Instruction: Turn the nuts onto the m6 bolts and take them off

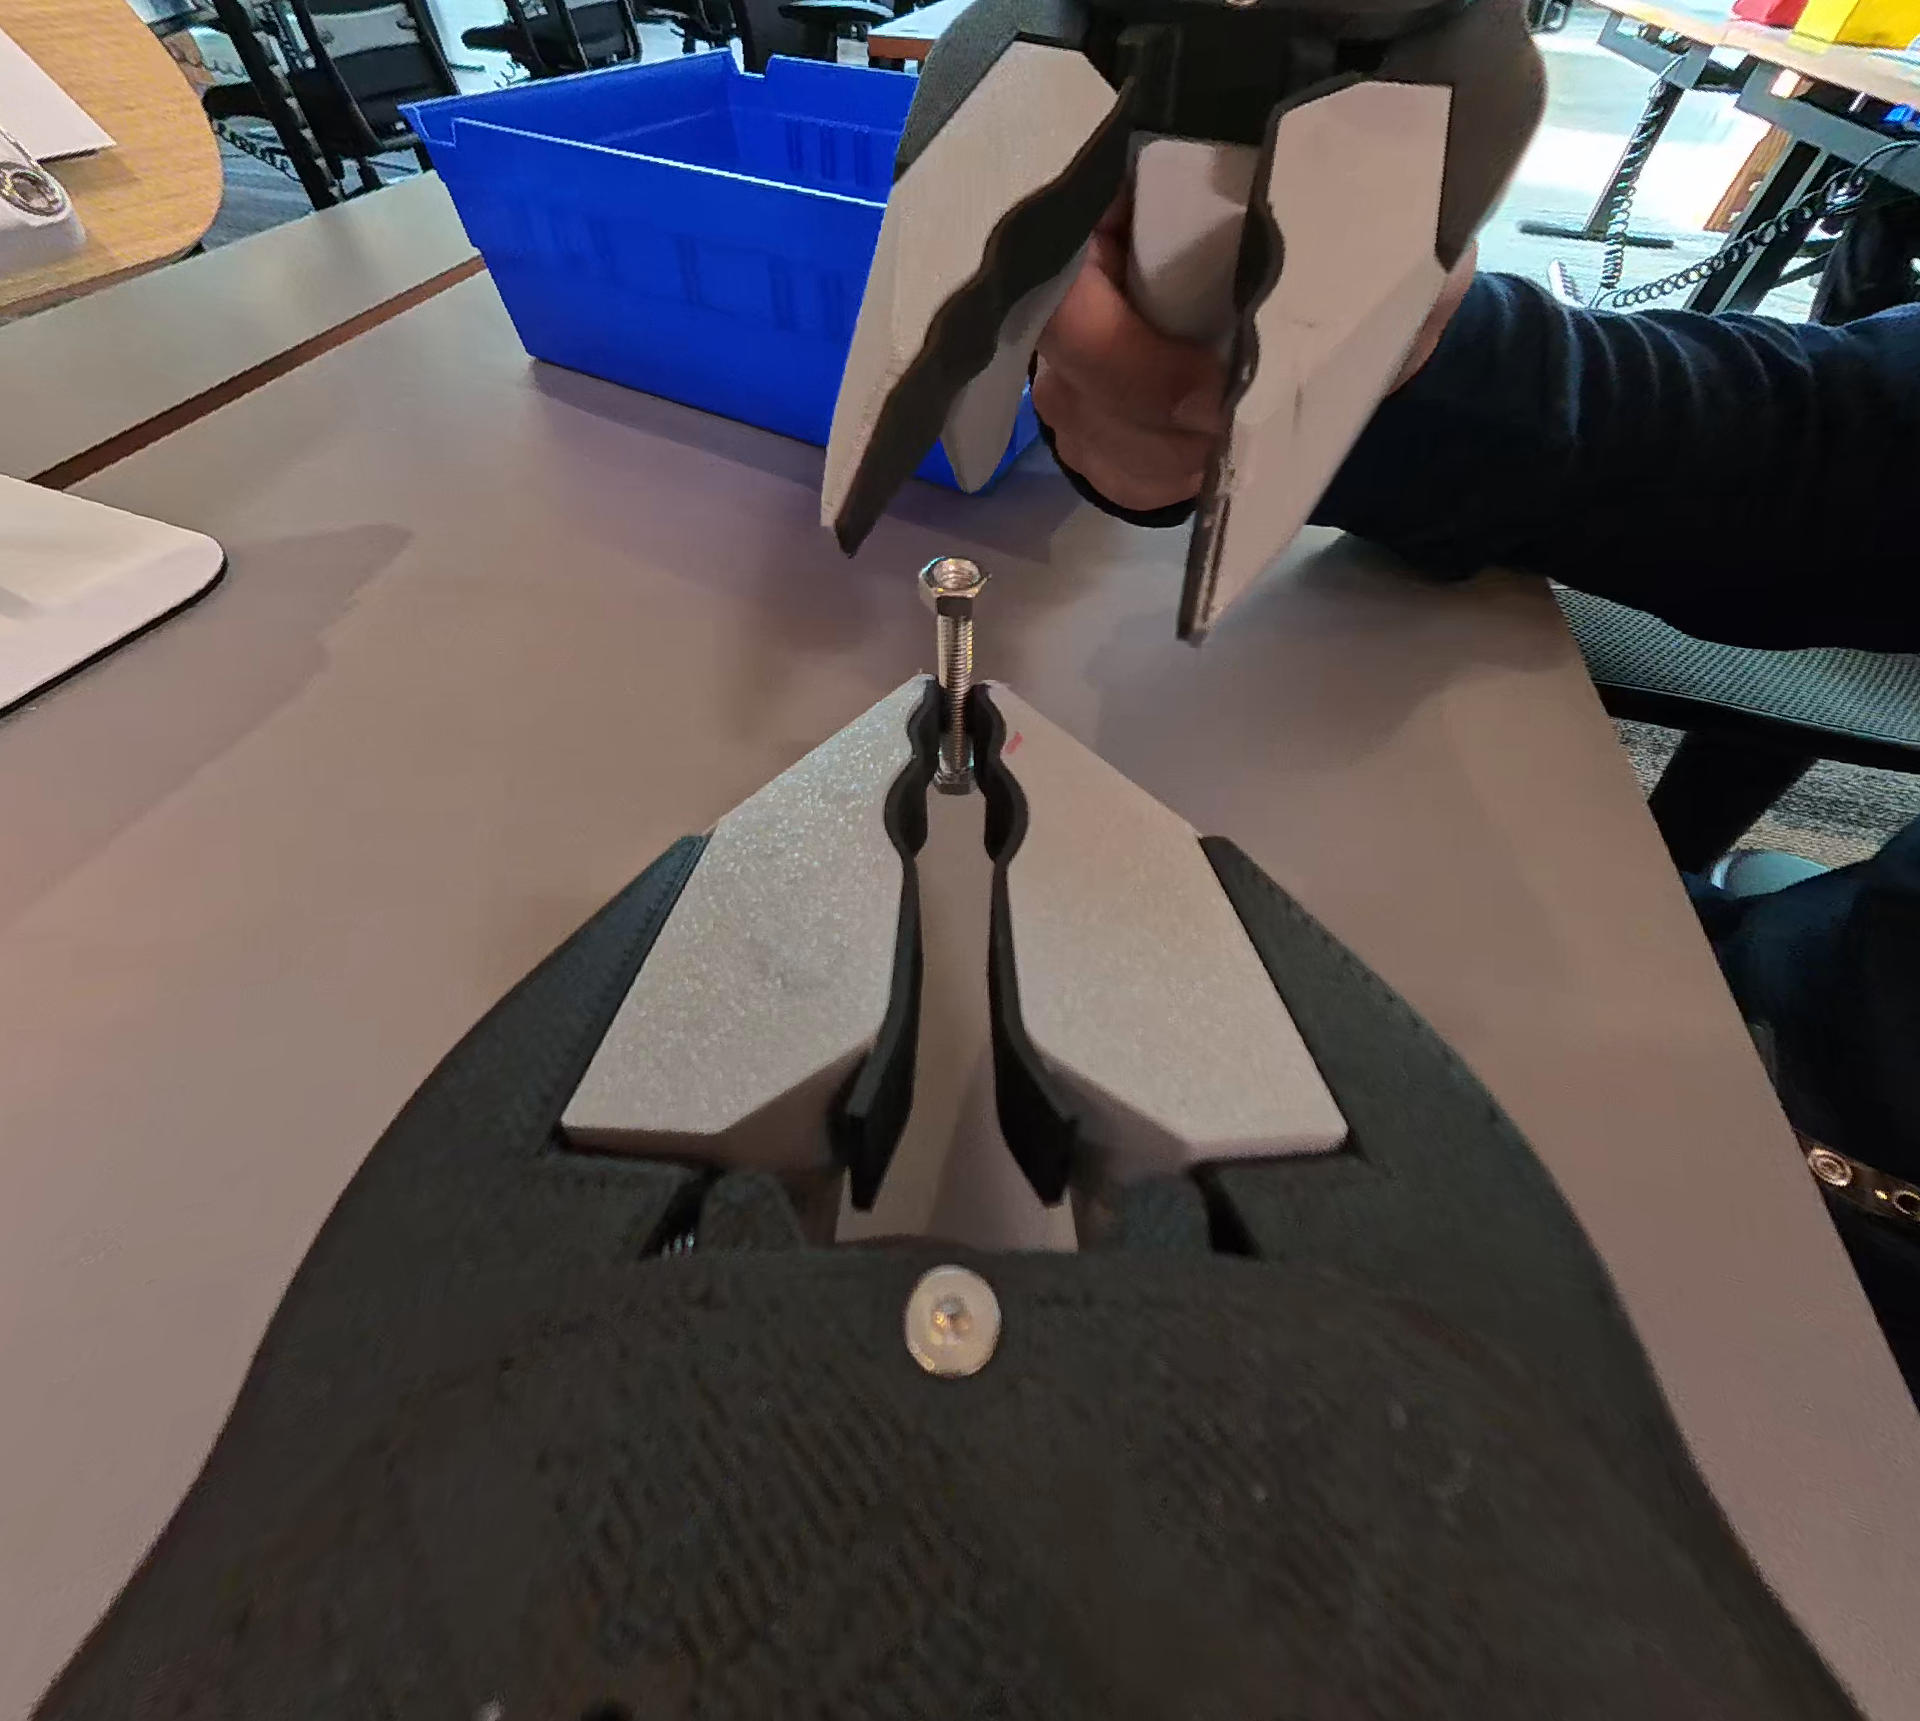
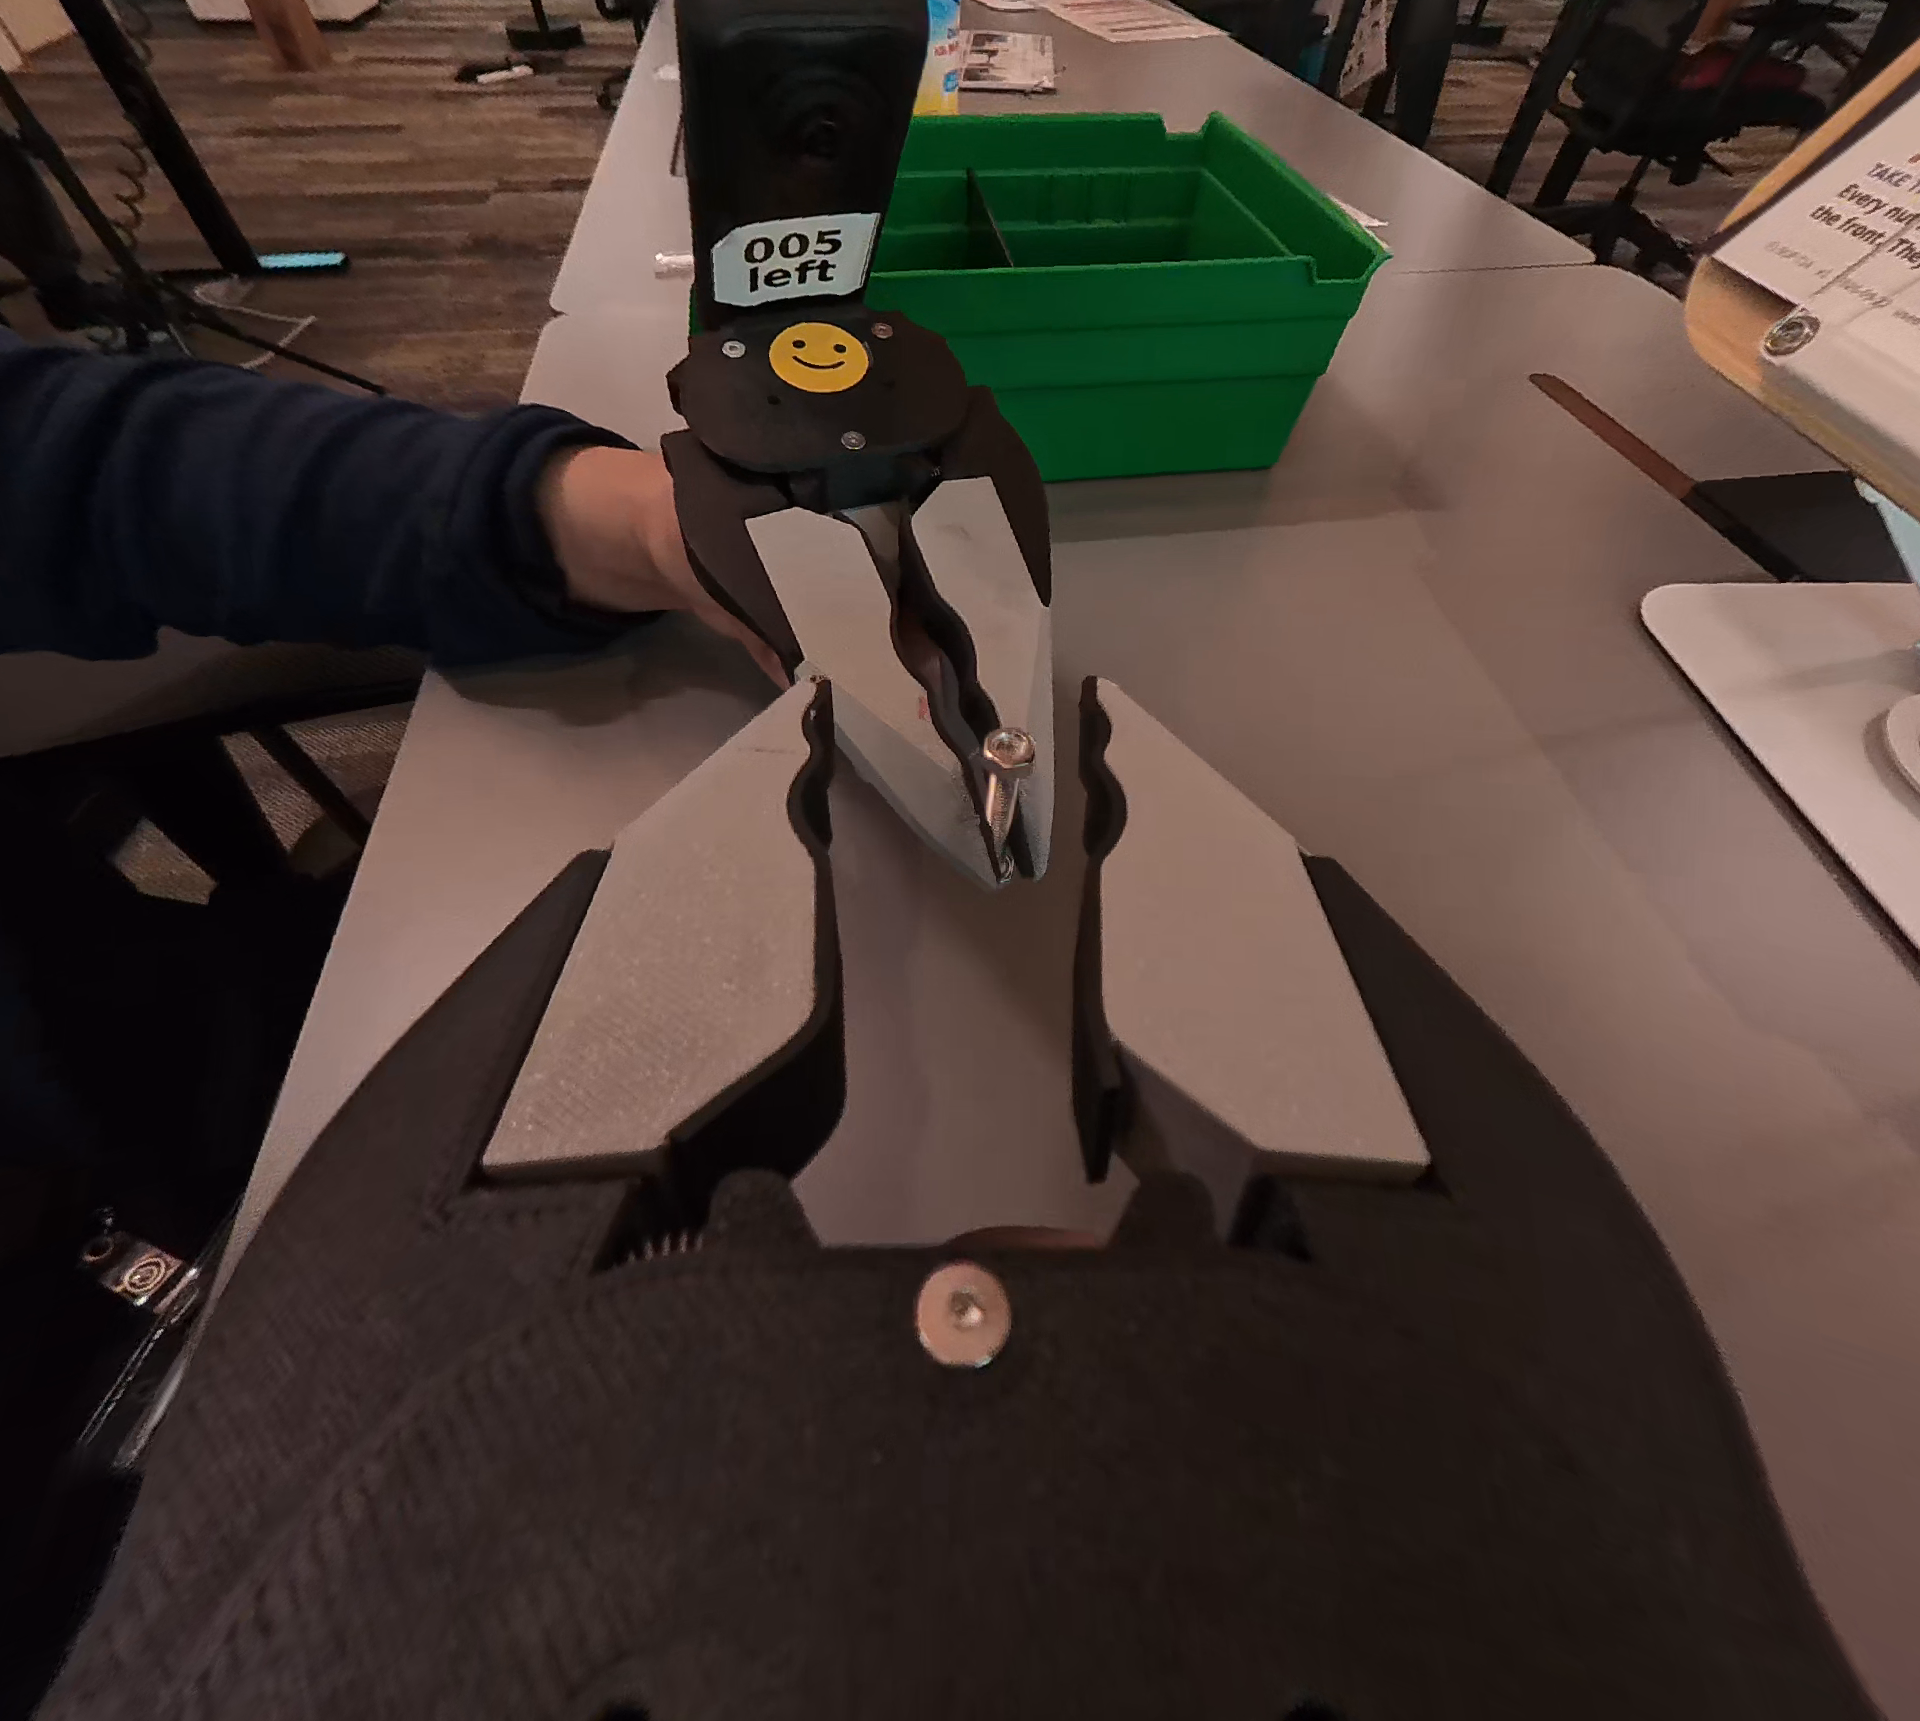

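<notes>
My left gripper is shut on a silver M6 bolt. The bolt head sits between the pads and the threaded shaft sticks out past the fingertips. A silver hex nut sits on the shaft's far end. My right gripper faces it from the other side, open, one fingertip on each side of the nut and clear of it. In the right wrist view my right gripper is open and empty. The nut lies in the gap, nearer the right finger, held out by the left gripper.
A blue bin stands on the grey table behind the right gripper. A green divided bin stands behind the left gripper. A white flat base lies at the table's side. Dark-sleeved arms hold both grippers. Tip to tip, the grippers are about 4 cm apart. Left tips and right tips are each some 35 cm from the white flat base.
</notes>
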Motion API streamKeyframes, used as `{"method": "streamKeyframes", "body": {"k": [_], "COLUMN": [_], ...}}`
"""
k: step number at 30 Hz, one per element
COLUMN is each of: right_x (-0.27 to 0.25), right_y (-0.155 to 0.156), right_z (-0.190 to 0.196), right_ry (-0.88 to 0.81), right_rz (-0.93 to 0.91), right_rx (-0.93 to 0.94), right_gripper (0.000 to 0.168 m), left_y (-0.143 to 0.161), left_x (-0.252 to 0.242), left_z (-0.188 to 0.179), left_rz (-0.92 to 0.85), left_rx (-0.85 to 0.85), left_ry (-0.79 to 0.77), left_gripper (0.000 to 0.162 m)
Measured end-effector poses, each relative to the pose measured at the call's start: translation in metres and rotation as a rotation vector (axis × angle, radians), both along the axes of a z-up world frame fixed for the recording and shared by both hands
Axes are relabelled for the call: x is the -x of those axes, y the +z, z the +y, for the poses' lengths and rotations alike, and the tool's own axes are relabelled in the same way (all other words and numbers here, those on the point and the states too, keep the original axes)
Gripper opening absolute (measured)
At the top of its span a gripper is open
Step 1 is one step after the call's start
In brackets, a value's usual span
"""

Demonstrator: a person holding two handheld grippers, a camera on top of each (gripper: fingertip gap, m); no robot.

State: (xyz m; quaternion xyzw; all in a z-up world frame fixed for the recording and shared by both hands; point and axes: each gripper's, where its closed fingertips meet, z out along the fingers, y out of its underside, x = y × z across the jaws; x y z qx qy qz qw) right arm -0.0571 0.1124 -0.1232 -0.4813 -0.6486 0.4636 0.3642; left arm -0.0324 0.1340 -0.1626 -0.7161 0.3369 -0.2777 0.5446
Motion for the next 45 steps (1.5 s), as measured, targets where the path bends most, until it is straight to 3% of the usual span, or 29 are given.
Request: {"method": "streamKeyframes", "body": {"k": [6,11,27,45], "right_x": [-0.002,-0.013,-0.01,-0.01], "right_y": [0.001,0.008,-0.01,-0.006], "right_z": [0.002,0.009,-0.005,0.006], "right_ry": [-0.027,0.001,0.08,0.026], "right_rz": [-0.002,-0.005,-0.064,-0.049], "right_rx": [-0.083,0.011,0.006,0.014], "right_gripper": [0.045,0.042,0.033,0.034], "left_y": [0.0,0.001,-0.001,-0.001], "left_x": [-0.001,0.0,-0.007,0.003], "left_z": [-0.001,-0.001,-0.006,0.003], "left_rz": [0.003,0.003,0.015,0.002], "left_rx": [-0.005,-0.011,-0.01,0.007], "left_ry": [-0.004,0.001,-0.037,0.027], "left_gripper": [0.004,0.004,0.004,0.004]}}
